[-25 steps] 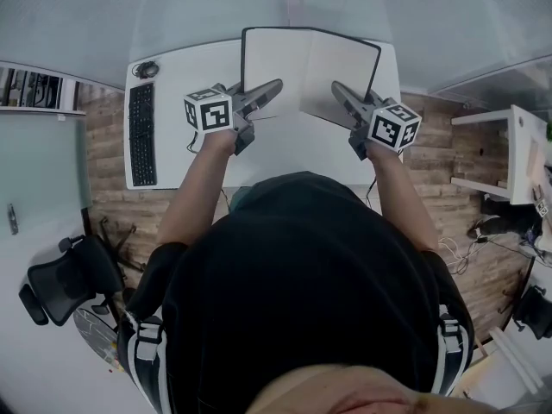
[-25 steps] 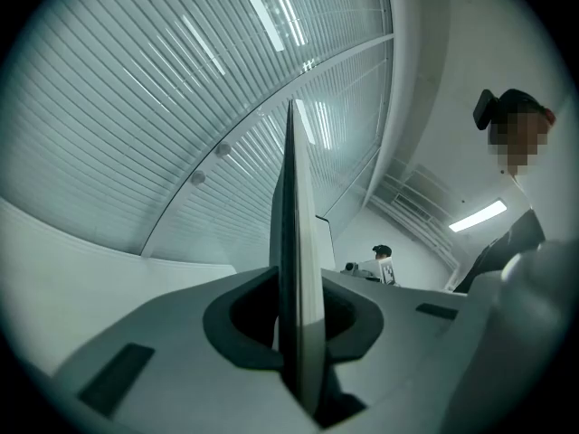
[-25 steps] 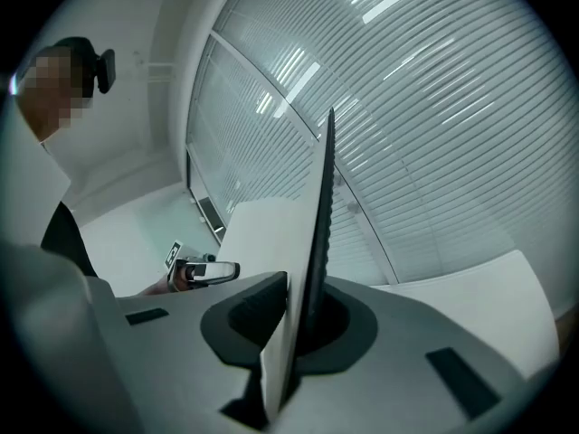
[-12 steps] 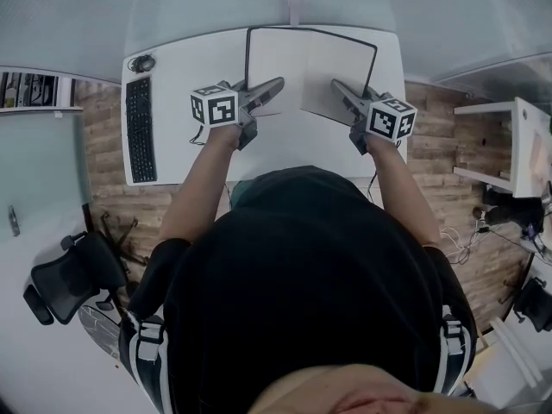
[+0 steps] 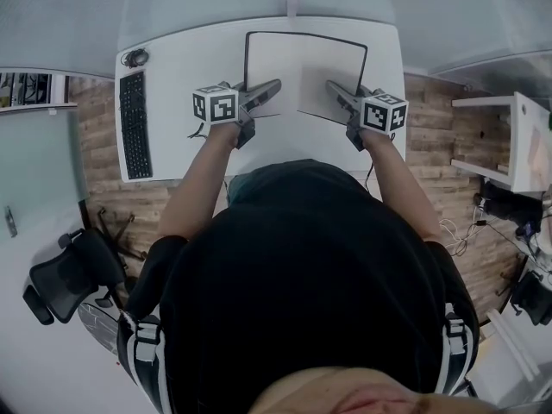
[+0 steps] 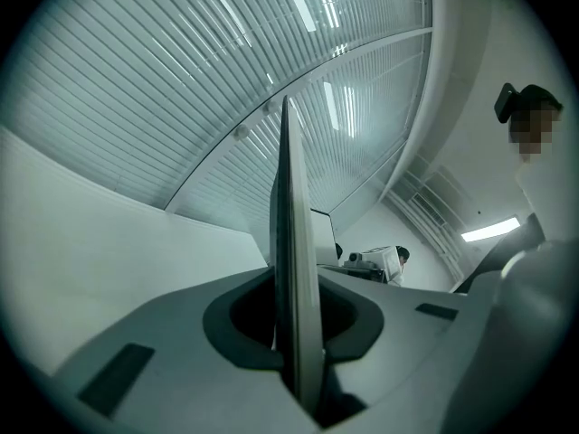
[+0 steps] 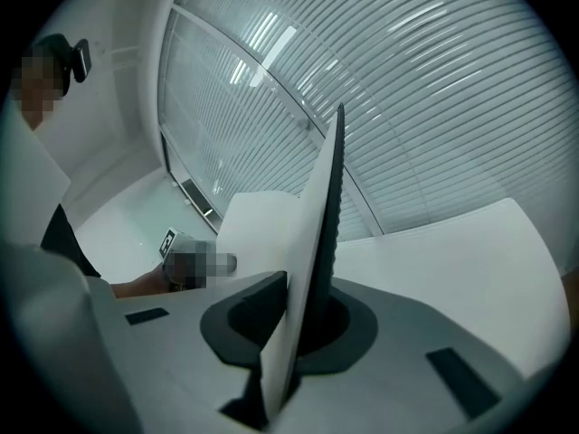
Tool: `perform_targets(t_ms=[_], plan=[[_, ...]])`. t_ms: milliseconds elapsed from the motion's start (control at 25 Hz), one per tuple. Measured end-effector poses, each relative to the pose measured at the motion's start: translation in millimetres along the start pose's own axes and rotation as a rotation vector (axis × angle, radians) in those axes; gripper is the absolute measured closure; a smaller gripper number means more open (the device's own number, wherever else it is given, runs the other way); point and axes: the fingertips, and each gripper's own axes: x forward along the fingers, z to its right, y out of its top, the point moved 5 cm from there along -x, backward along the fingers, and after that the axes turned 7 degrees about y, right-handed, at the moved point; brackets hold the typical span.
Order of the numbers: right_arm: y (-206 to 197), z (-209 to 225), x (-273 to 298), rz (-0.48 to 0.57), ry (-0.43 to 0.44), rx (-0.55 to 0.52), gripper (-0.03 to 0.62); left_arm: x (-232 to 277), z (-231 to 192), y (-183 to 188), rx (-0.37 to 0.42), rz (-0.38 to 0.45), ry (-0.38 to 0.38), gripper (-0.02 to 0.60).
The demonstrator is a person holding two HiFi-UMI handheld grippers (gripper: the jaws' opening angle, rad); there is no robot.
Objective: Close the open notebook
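The open notebook (image 5: 306,67), with a black cover and white pages, is held over the white desk (image 5: 181,76) by its two halves. My left gripper (image 5: 276,85) is shut on the left half, near its lower edge. My right gripper (image 5: 330,87) is shut on the right half. In the left gripper view the left half (image 6: 289,224) stands edge-on, clamped in my left gripper (image 6: 297,351). In the right gripper view the right half (image 7: 321,233), white pages against black cover, rises from my right gripper (image 7: 288,342).
A black keyboard (image 5: 136,123) and a mouse (image 5: 134,57) lie at the desk's left end. An office chair (image 5: 65,279) stands on the floor at lower left, a white shelf unit (image 5: 517,145) at right. A glass wall with blinds (image 6: 226,80) lies beyond the desk.
The two grippers have drawn slightly closer together, the right one moving left and away from me. The notebook looks narrower, its halves tilted more toward each other.
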Motion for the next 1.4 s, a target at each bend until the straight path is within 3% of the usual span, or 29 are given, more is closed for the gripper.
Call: perform_targets(t_ms=[1160, 1400], plan=[[-94.2, 73.2, 39.4, -0.208, -0.066, 0.110, 0.530, 28.8, -85.3, -80.7, -0.181, -0.115, 0.098, 0.520], [-108.7, 84.4, 56.2, -0.231, -0.037, 0.145, 0.530, 33.6, -103.4, -92.6, -0.205, -0.140, 0.122, 0.520]])
